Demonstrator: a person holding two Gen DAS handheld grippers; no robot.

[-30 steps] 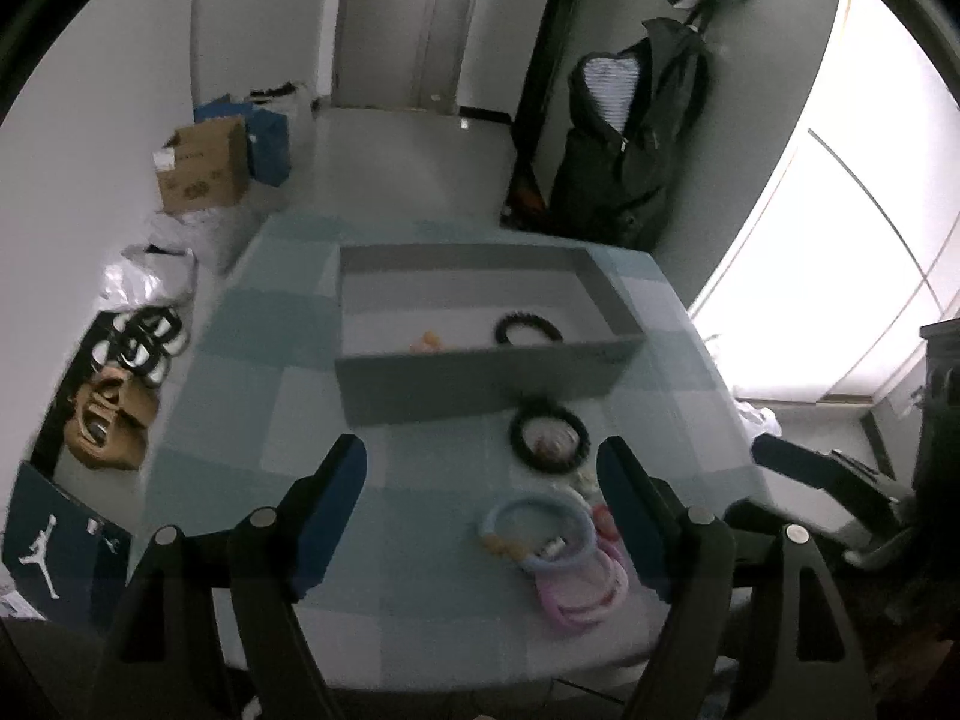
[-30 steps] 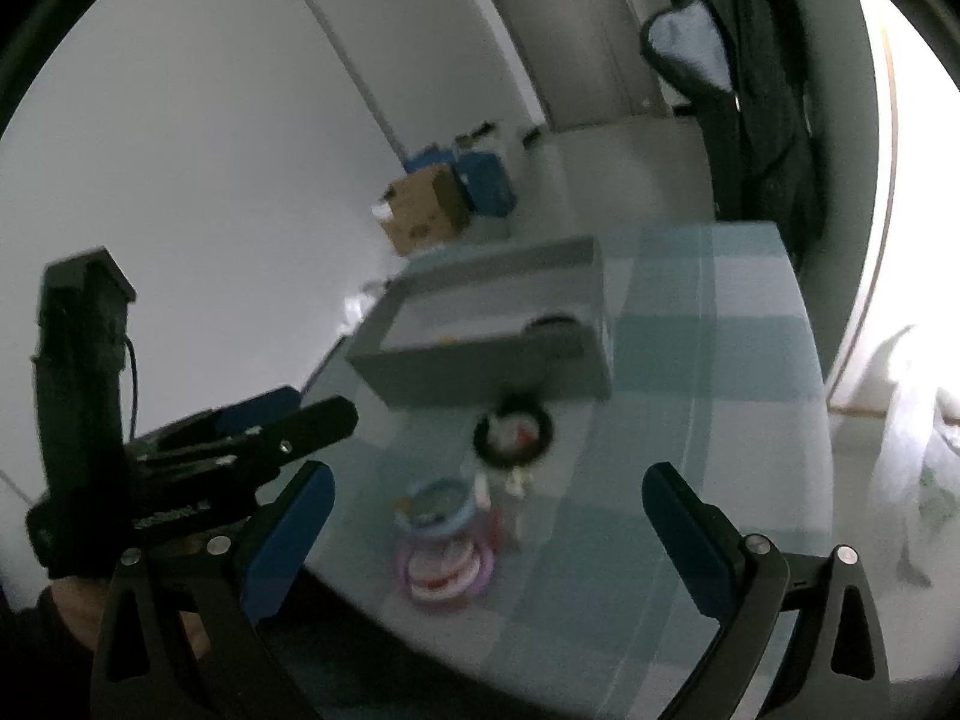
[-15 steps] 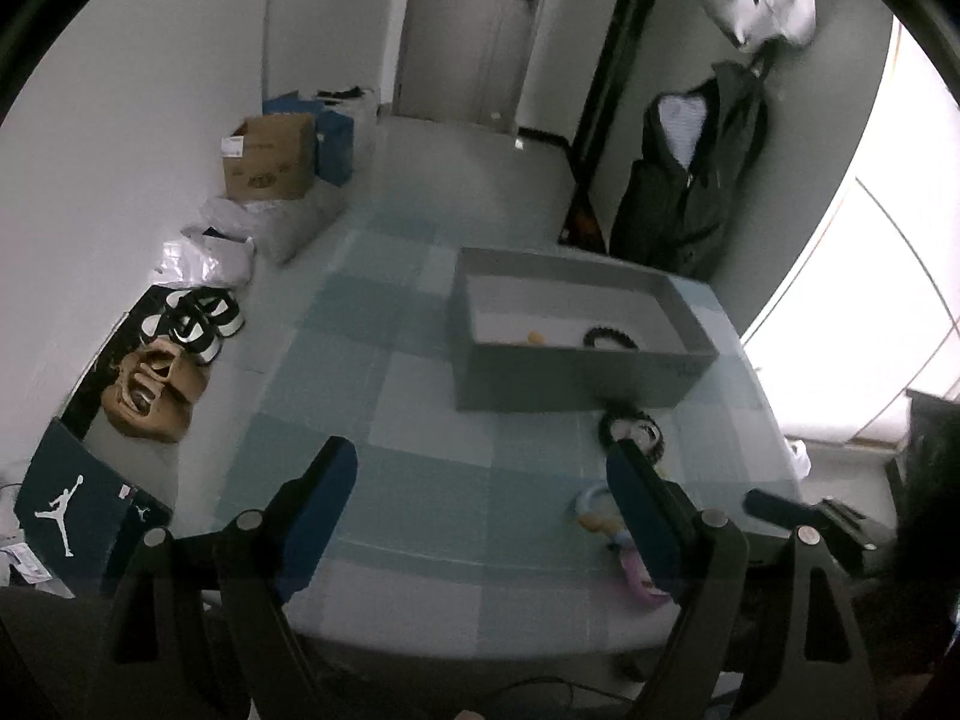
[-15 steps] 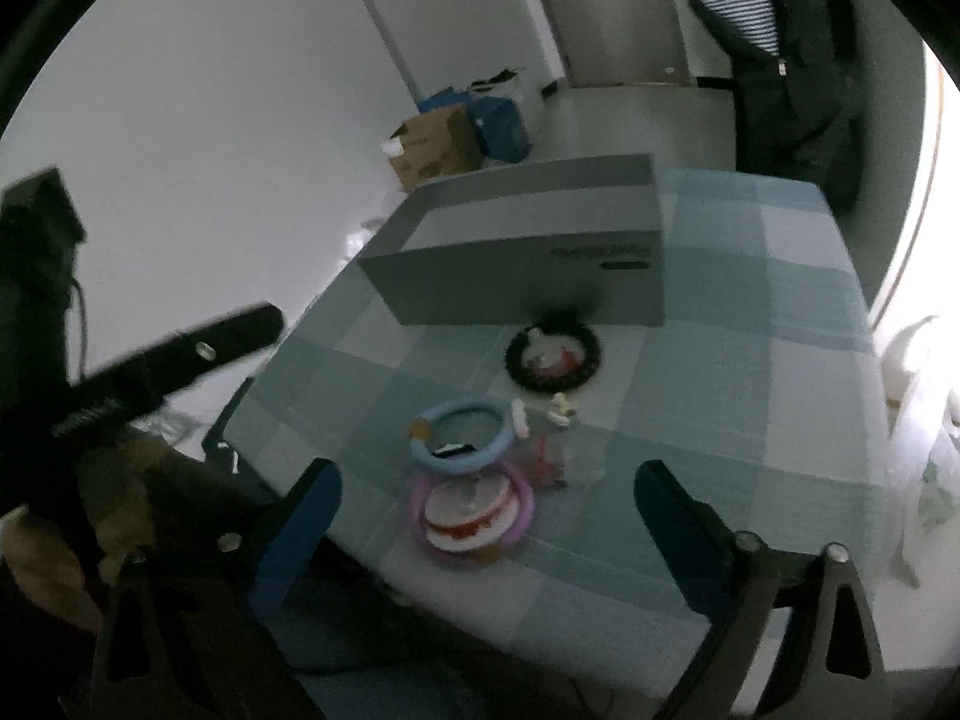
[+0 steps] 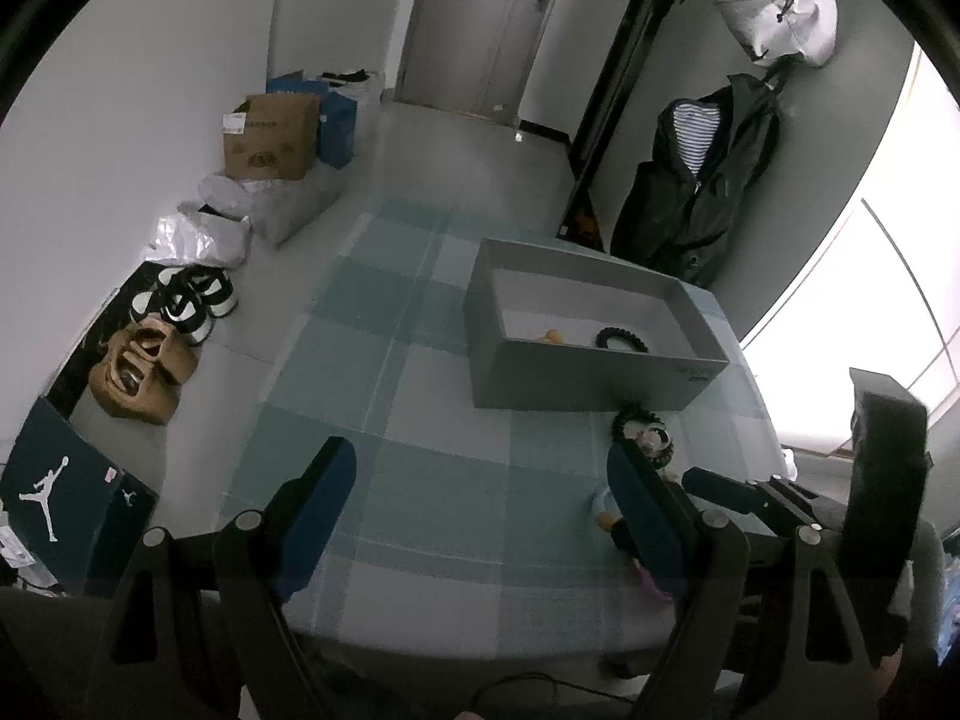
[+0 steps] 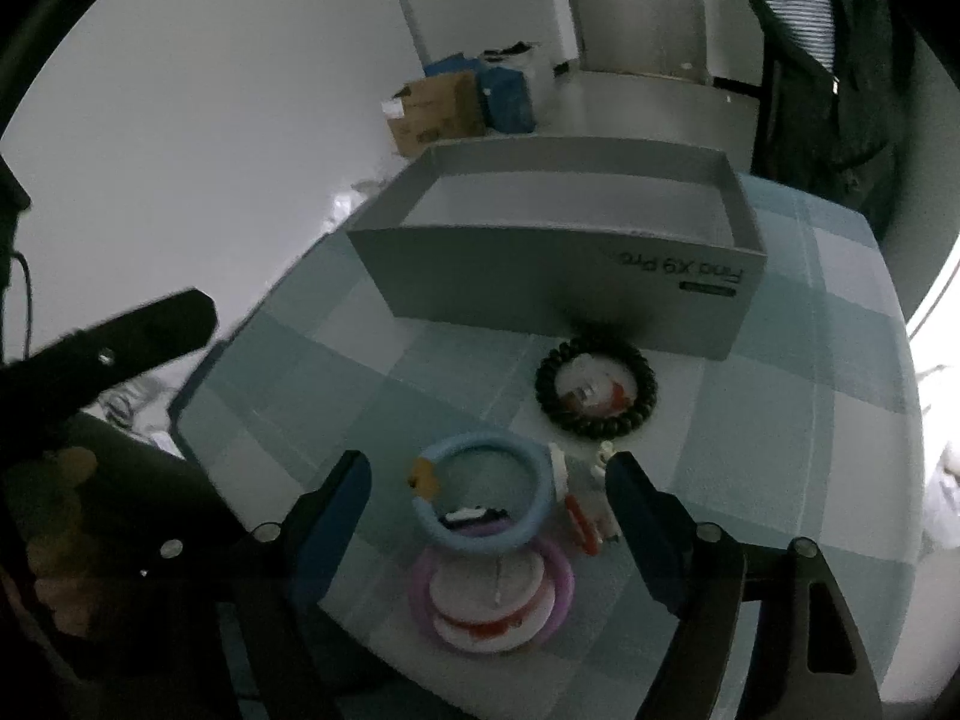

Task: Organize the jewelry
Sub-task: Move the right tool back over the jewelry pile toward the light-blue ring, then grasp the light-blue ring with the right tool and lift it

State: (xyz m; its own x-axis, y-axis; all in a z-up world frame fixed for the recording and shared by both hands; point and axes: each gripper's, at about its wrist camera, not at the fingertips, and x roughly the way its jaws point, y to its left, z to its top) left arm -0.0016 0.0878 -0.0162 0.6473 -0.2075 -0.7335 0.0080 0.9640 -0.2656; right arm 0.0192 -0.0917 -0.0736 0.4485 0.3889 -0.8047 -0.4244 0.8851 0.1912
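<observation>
A grey open box (image 5: 591, 333) stands on the checked table; inside lie a black bracelet (image 5: 622, 339) and a small orange piece (image 5: 552, 335). In the right wrist view the box (image 6: 558, 276) is ahead, with a black bead bracelet (image 6: 596, 386) in front of it, then a light blue bangle (image 6: 485, 498) and a pink-purple bangle (image 6: 492, 597), and small red-white pieces (image 6: 585, 519) beside them. My right gripper (image 6: 489, 501) is open, low over the blue bangle. My left gripper (image 5: 480, 498) is open and empty, high over the table's near left part.
The table's cloth (image 5: 420, 420) is checked teal and white. On the floor at left lie shoes (image 5: 180, 300), a cardboard box (image 5: 270, 138) and a dark shoebox (image 5: 66, 492). A dark jacket (image 5: 696, 180) hangs at the back right.
My right gripper has come down and forward over the bangles. My left gripper has drawn back and to the left, away from the jewelry.
</observation>
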